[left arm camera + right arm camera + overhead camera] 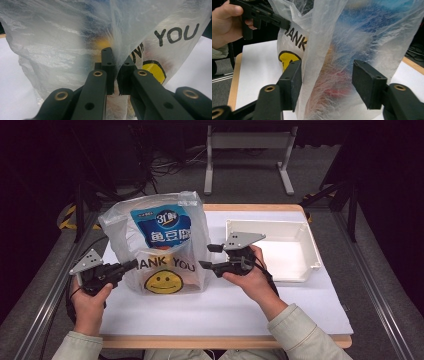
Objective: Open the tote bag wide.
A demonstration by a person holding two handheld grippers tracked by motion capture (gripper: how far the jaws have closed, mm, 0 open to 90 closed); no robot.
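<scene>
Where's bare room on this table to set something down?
Bare patches: the white mat along the near edge, right of the right claw, and inside the white tray. Crowded around the plastic bag, with the left claw pinching it.

Left gripper (131, 265): black body, grey three-cornered plate on top dotted with small holes, black cable trailing below. Close up, jaws flat, matte black, square pads, brass-coloured rivets at linkage pivots, small round screw holes along arms. Right gripper (210, 256): same black build, same grey perforated plate, two black jaws, brass rivets at pivots. Sleeves (300, 330): pale grey-green jacket cloth, plain cuffs, on both forearms.
</scene>
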